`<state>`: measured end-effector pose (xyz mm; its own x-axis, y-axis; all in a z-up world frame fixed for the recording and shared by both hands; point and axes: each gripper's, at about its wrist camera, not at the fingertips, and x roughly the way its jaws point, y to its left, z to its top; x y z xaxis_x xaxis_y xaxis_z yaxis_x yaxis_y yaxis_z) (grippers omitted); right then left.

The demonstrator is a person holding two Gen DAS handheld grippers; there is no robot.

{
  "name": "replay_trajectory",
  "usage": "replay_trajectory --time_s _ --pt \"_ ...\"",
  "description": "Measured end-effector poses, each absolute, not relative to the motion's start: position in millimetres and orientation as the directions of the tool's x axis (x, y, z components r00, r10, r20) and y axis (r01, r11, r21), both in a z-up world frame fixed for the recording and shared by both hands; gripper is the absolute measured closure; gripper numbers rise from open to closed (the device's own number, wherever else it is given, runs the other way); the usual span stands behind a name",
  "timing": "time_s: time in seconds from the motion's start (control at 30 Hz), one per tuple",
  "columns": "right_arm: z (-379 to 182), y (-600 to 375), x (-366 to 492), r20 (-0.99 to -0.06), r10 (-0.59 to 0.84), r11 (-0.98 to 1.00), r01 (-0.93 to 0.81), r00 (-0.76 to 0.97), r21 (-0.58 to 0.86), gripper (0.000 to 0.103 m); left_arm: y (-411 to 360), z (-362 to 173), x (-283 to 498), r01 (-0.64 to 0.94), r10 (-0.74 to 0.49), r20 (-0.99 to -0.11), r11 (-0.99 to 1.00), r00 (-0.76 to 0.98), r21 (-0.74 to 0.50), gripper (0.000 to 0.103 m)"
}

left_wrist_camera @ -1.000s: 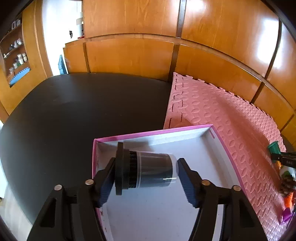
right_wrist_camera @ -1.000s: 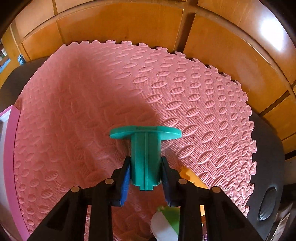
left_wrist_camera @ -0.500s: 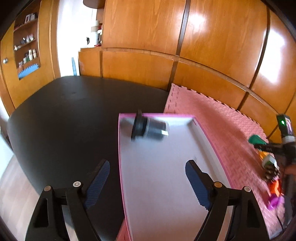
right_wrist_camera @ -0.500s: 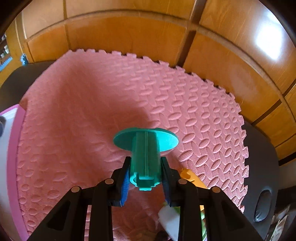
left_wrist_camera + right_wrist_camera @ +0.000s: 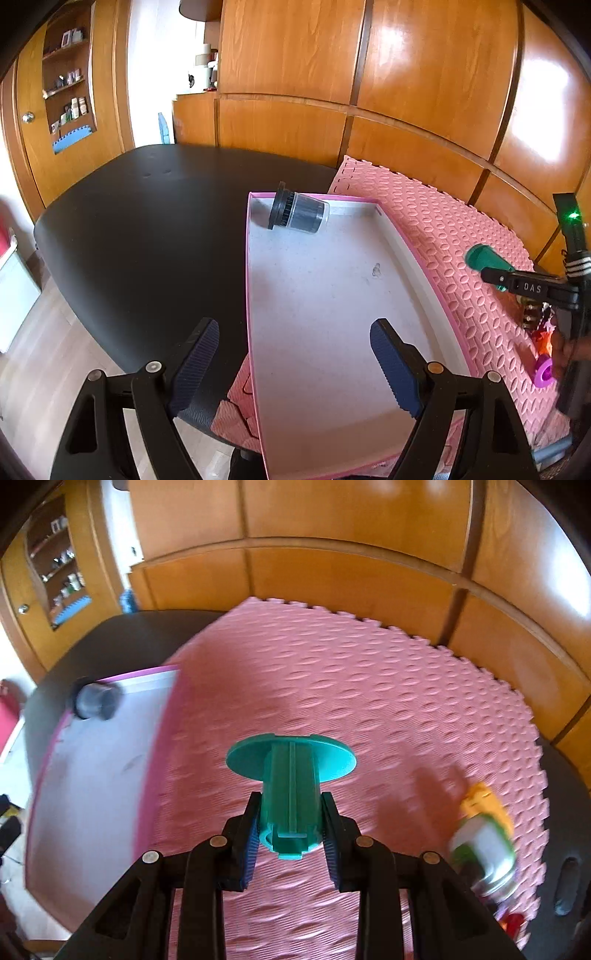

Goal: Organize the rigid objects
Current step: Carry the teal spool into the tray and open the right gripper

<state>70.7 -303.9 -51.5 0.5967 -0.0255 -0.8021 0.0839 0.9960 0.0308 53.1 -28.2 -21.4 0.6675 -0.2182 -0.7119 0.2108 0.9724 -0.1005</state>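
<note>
Over the pink mat (image 5: 369,686), the right gripper (image 5: 291,834) was clamped on a green spool (image 5: 291,775), its round flange facing away. Best carried level, then lowered into the tray (image 5: 424,291) beside the dark jar (image 5: 299,214), which lay in the far corner. Left gripper (image 5: 295,365) hung spread wide, empty.

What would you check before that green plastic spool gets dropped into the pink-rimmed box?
1. Right gripper grips the green flanged plastic spool firmly: ok.
2. Left gripper open and holding nothing: ok.
3. Pink-rimmed white box has bare floor for it: ok.
4. Dark lidded jar lies out of the way in the far corner: ok.
5. Spool over the box: not ok, it is above the pink foam mat.
6. Left gripper clear of the drop path: cannot tell.
</note>
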Motion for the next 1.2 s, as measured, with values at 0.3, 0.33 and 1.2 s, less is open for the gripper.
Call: replay_trajectory --time_s 0.3,0.33,1.2 --pt "-46 -258 46 -0.769 0.087 0.995 -0.014 0.634 0.101 0.074 -31 -23 45 0.215 -0.216 -0.712 0.972 0.668 -0.094 0.018" --pt "-44 -251 44 -0.765 0.095 0.995 -0.029 0.637 0.1 0.074 -30 -23 43 0.215 -0.217 -0.711 0.972 0.669 -0.094 0.018" --pt "-49 -186 46 -0.762 0.124 0.989 -0.143 0.636 0.042 0.074 -9 -29 40 0.175 -0.212 -0.714 0.977 0.667 -0.126 0.018"
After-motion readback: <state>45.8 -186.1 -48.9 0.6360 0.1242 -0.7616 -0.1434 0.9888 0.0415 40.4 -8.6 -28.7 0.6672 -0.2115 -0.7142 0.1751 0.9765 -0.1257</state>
